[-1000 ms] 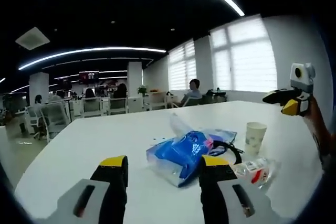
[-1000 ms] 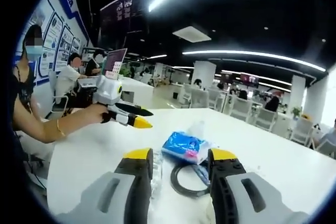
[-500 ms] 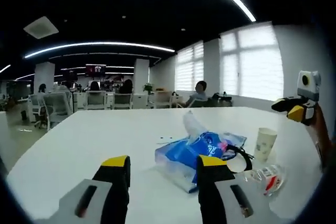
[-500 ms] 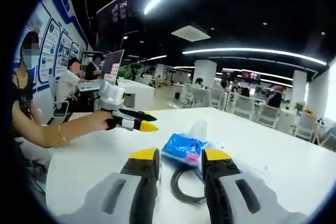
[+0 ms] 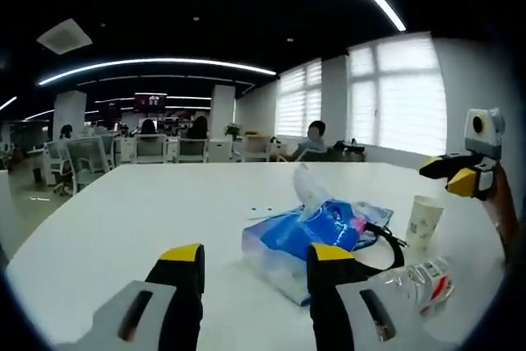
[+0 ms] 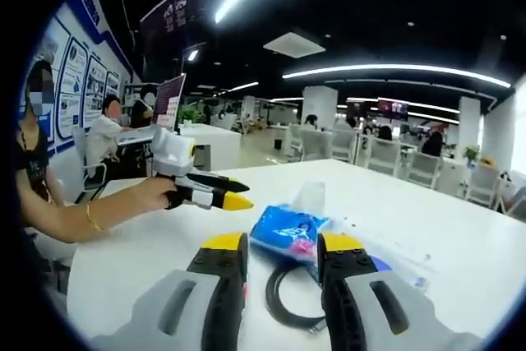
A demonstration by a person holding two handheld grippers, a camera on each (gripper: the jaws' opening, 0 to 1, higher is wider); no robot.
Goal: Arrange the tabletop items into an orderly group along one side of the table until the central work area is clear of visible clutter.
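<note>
White table (image 5: 123, 211) carries 4 items near 1 edge. Blue tissue pack (image 5: 300, 240) lies beside black cable loop (image 6: 288, 302), paper cup (image 5: 424, 223) and crumpled bottle (image 5: 415, 279). Left gripper (image 5: 251, 262) and right gripper (image 6: 279, 248) both hover with fingers apart, holding nothing.

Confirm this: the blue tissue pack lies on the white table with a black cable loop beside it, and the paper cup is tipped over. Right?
Not quite. In the left gripper view the paper cup stands upright. The blue tissue pack does lie on the white table, the black cable loop beside it.

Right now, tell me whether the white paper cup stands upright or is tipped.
Upright: the white paper cup stands on its base on the white table, mouth up.
</note>
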